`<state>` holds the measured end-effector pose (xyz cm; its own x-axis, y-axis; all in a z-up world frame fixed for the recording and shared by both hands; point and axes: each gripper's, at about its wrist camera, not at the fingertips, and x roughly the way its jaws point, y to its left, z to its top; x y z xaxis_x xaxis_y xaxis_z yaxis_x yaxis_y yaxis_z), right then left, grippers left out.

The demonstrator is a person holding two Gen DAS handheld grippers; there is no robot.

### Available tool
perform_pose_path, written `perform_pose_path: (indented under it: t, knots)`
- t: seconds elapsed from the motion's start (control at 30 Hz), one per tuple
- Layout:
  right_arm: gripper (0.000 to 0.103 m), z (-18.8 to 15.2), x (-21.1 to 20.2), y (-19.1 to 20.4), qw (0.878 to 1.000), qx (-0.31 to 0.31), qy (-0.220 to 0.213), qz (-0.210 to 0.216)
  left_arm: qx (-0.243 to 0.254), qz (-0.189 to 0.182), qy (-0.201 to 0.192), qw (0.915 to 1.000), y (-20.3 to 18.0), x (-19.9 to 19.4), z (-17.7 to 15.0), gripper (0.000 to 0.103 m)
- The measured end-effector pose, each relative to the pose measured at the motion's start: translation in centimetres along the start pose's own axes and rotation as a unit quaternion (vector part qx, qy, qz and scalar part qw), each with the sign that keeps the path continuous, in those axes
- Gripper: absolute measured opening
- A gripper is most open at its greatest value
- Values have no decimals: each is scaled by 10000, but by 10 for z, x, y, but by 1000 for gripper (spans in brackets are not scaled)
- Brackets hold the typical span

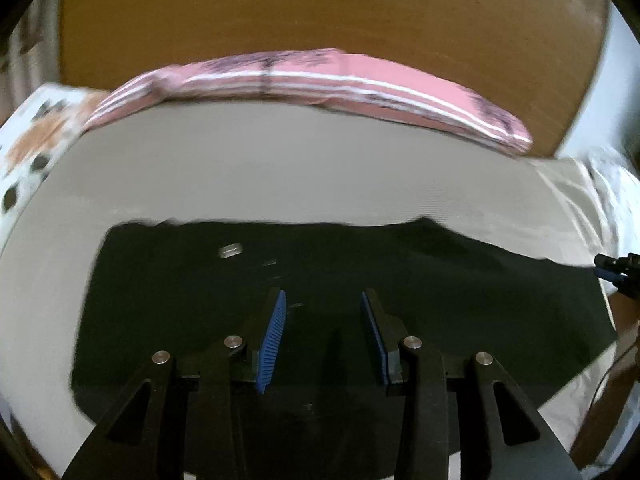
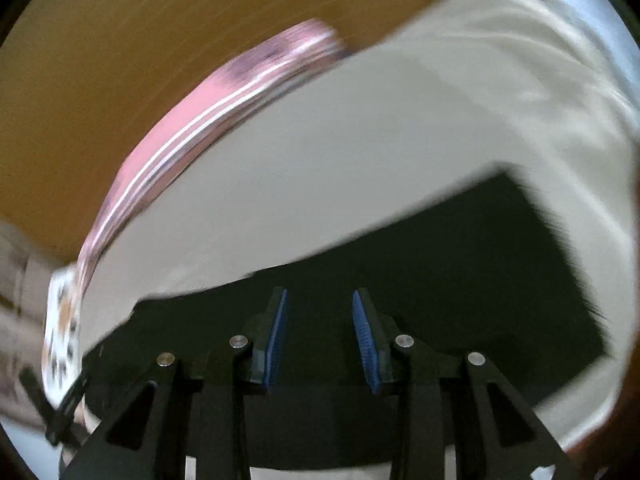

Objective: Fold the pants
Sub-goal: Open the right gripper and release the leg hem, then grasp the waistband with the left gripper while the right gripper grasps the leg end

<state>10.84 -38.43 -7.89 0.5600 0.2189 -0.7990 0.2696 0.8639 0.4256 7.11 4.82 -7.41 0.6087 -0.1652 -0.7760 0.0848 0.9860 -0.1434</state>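
Black pants (image 1: 360, 300) were laid folded on the beige bed (image 1: 280, 168); both hand-held grippers (image 1: 323, 300) (image 2: 319, 298) were held apart, empty; creases should be smoothed first.

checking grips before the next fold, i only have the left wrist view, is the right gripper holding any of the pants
Observer: No. The right gripper has its jaws apart, with nothing between the blue pads; the black pants lie beneath it.
Operator: is the pants end on that side bunched up
Observer: It does not look bunched. In the right wrist view that edge runs straight and lies flat on the beige sheet, though the picture is blurred.
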Motion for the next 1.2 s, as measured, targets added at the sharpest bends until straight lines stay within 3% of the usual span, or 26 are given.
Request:
perform_pose_path:
  t: [0.13, 0.2, 0.33, 0.47, 0.6, 0.67, 1.0, 1.13, 1.2]
  knots:
    - [43, 7, 55, 81, 9930, -786, 626, 619, -306, 288, 59, 9991, 36, 2, -10, 40]
    - [43, 7, 82, 120, 9853, -1162, 921, 845, -389, 384, 91, 9985, 49, 1, -15, 40]
    - [45, 1, 131, 184, 9674, -1904, 1378, 940, -417, 332, 151, 9985, 62, 5, -25, 40]
    - [52, -10, 165, 224, 9539, -2326, 1700, 847, -411, 262, 177, 9987, 66, 6, -30, 40]
    - [53, -12, 191, 240, 9462, -2578, 1835, 674, -507, 119, 170, 9985, 71, 9, -30, 40]
    - [12, -10, 192, 245, 9453, -2539, 1824, 928, -510, 72, 174, 9985, 72, 8, -29, 40]
    - [8, -8, 210, 251, 9539, -2644, 1351, 436, -388, 33, 147, 9991, 75, 9, -31, 36]
    - [12, -8, 213, 251, 9556, -2640, 1261, 359, -252, 105, 148, 9995, 73, 11, -32, 37]
    - [23, -7, 209, 252, 9574, -2586, 1234, 347, -223, 122, 137, 9996, 73, 11, -32, 37]
